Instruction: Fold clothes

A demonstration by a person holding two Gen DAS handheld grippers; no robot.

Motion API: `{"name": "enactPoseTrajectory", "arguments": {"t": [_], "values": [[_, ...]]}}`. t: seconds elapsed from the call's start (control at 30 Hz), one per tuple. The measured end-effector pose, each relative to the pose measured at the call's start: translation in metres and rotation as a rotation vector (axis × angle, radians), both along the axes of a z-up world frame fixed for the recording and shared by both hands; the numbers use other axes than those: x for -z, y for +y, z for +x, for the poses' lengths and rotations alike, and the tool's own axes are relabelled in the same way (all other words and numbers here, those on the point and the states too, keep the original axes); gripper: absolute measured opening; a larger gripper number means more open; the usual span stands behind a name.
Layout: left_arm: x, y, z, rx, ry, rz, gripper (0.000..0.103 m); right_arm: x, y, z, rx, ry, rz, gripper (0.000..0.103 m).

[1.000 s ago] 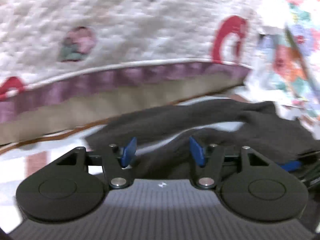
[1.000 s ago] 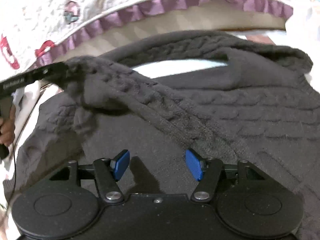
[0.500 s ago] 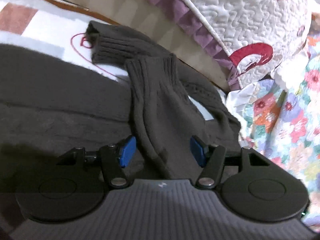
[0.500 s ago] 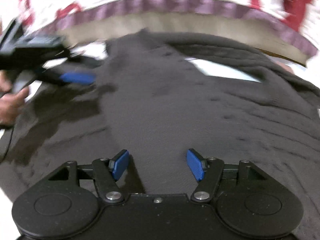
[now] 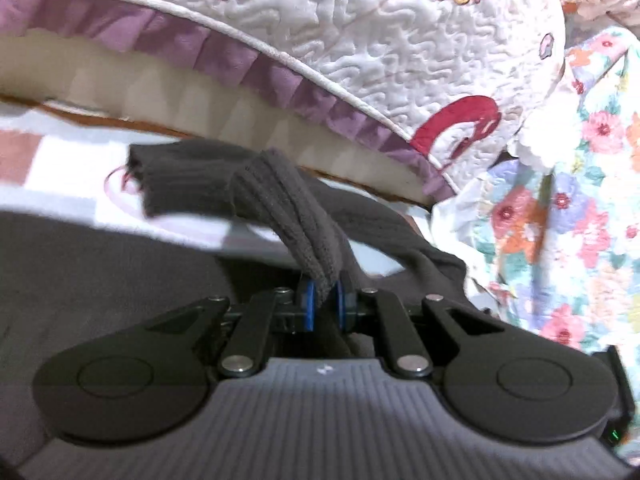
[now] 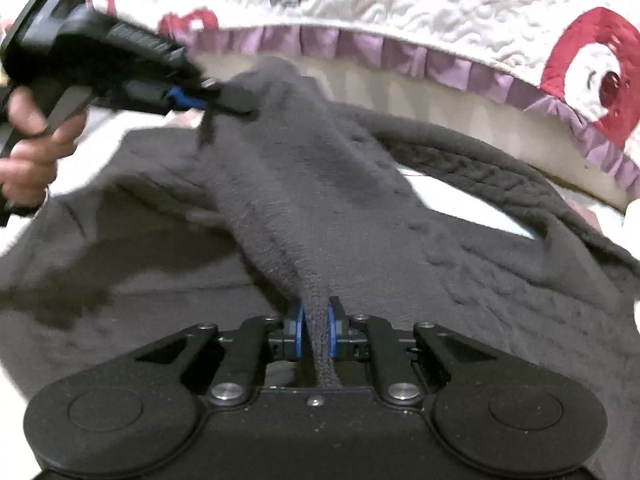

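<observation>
A white quilted bedspread (image 5: 400, 52) with a purple ruffled hem (image 6: 400, 50) overhangs a patterned sheet (image 5: 60, 160). On the sheet lies a dark grey knitted sweater (image 6: 500, 280), its body spread flat. One sleeve (image 5: 280, 208) is lifted off the body, its ribbed cuff pinched between the closed blue pads of the left gripper (image 5: 323, 300). The right gripper (image 6: 314, 330) is likewise clamped on a raised fold of the knit. Floral fabric (image 5: 580, 200) lies at the right.
</observation>
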State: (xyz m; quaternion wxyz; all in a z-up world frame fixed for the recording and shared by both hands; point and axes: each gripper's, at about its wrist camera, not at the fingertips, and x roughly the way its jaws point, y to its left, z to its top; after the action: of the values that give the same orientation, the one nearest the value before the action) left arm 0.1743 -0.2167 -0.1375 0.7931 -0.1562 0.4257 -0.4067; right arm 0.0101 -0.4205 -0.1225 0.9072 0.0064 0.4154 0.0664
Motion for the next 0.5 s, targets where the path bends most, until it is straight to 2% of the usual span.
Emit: {"name": "enactPoseTrajectory", "arguments": {"t": [0.07, 0.1, 0.13, 0.17, 0.2, 0.23, 0.3, 0.4, 0.43, 0.5], "values": [[0.008, 0.016, -0.009, -0.013, 0.022, 0.083, 0.016, 0.004, 0.005, -0.007, -0.033, 0.044, 0.021, 0.013], [0.013, 0.025, -0.012, -0.018, 0.013, 0.155, 0.027, 0.009, 0.008, -0.010, -0.053, 0.071, 0.024, 0.013], [0.018, 0.033, -0.015, -0.021, -0.008, 0.241, 0.033, 0.015, 0.011, -0.011, -0.069, 0.102, 0.013, 0.013], [0.018, 0.043, -0.016, -0.033, -0.044, 0.300, 0.033, 0.023, 0.015, -0.012, -0.075, 0.118, -0.011, 0.013], [0.014, 0.056, -0.013, -0.067, -0.070, 0.321, 0.035, 0.026, 0.017, -0.013, -0.073, 0.110, -0.021, 0.013], [0.010, 0.071, -0.010, -0.110, -0.085, 0.331, 0.044, 0.027, 0.017, -0.012, -0.067, 0.104, -0.016, 0.013], [-0.001, 0.106, 0.004, -0.212, -0.074, 0.298, 0.058, 0.026, 0.017, -0.011, -0.063, 0.107, -0.013, 0.013], [-0.001, 0.149, 0.031, -0.340, -0.039, 0.283, 0.066, 0.027, 0.027, -0.015, -0.103, 0.096, -0.068, 0.016], [0.004, 0.156, 0.038, -0.351, -0.022, 0.297, 0.066, 0.028, 0.031, -0.016, -0.116, 0.093, -0.087, 0.022], [0.016, 0.166, 0.052, -0.350, 0.014, 0.330, 0.066, 0.029, 0.034, -0.015, -0.124, 0.087, -0.114, 0.023]]}}
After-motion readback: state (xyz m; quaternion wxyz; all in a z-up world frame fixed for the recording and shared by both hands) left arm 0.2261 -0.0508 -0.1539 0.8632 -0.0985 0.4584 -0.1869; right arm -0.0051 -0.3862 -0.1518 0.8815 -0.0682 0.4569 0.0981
